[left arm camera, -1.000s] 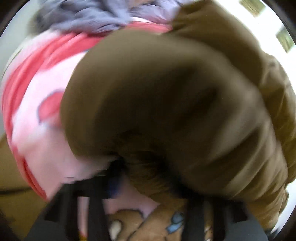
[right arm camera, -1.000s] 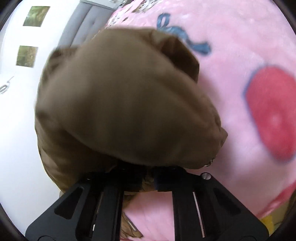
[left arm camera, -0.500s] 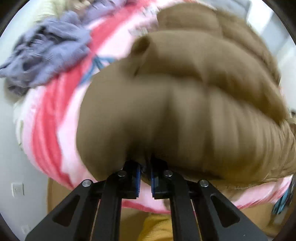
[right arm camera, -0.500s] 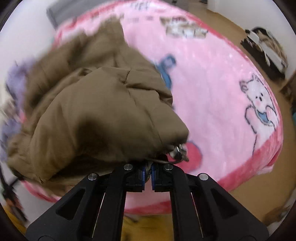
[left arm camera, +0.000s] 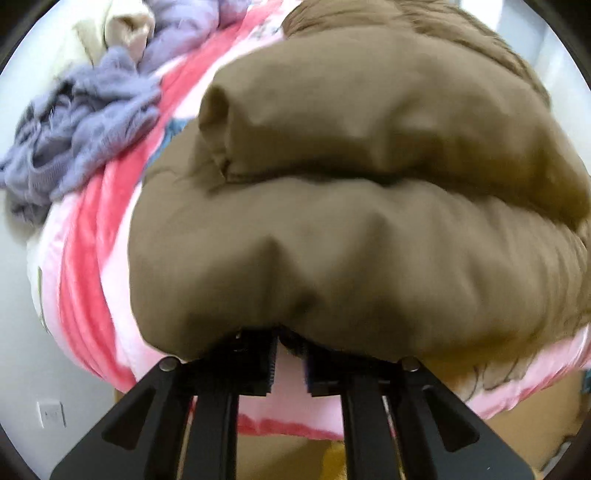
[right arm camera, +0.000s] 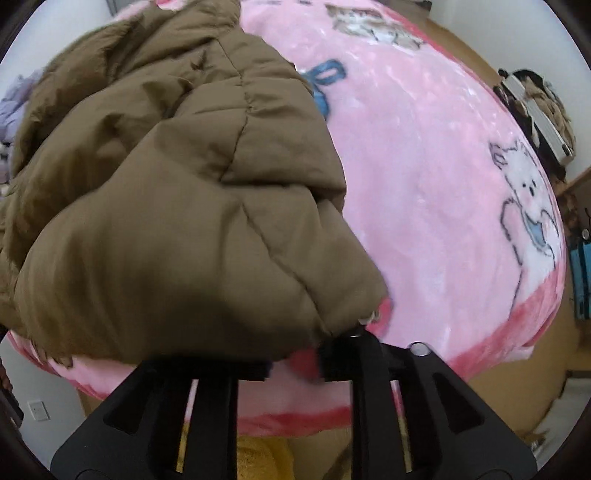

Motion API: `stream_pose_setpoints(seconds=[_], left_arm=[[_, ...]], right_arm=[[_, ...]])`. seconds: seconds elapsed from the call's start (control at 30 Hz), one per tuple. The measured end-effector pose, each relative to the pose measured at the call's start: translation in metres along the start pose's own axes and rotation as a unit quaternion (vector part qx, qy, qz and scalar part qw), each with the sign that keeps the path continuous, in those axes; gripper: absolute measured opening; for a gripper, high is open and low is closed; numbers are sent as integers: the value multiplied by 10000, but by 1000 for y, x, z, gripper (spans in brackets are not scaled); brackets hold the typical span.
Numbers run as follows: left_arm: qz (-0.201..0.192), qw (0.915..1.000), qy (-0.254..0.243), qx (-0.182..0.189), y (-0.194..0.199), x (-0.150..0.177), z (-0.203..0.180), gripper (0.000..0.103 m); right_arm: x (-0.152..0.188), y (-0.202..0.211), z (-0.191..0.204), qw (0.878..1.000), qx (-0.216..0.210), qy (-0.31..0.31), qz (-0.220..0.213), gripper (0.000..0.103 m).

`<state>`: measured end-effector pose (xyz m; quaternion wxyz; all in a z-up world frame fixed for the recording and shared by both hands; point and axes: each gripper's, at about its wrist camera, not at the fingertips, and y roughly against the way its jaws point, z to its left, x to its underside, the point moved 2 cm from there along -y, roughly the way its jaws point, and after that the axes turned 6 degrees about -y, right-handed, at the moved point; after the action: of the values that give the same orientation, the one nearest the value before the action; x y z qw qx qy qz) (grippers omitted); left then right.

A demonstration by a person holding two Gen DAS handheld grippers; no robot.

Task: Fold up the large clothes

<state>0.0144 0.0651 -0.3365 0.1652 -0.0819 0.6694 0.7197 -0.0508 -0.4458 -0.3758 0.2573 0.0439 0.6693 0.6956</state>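
Below, a brown padded jacket [right arm camera: 177, 206] is seen heaped on the pink blanket [right arm camera: 443, 192]. Left gripper [left arm camera: 290, 363] and right gripper [right arm camera: 293, 360] are both opening, nothing pinched; jacket hem overhangs at twelve o'clock.

Pink blanketed bed [right arm camera: 424, 177] carries brown jacket [right arm camera: 177, 192]; lavender sweater [left arm camera: 92, 122].

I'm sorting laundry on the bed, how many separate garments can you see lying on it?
3: the brown puffer jacket in front of both grippers, a purple knit at the far left edge, and a cream garment behind it. More may be hidden beneath.
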Motion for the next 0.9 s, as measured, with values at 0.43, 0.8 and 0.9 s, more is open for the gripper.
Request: stream_pose_setpoints(seconds=[0.43, 0.8, 0.9], left_arm=[[-557, 9956, -527, -531, 14, 15, 18, 63], [-449, 9959, -534, -581, 21, 34, 35, 64], [-381, 9961, -334, -722, 19, 38, 43, 64]], right_arm=[[3, 52, -10, 9949, -265, 185, -951, 81], [19, 23, 9, 9947, -31, 628, -814, 80], [19, 26, 6, 9950, -39, 440, -896, 80]])
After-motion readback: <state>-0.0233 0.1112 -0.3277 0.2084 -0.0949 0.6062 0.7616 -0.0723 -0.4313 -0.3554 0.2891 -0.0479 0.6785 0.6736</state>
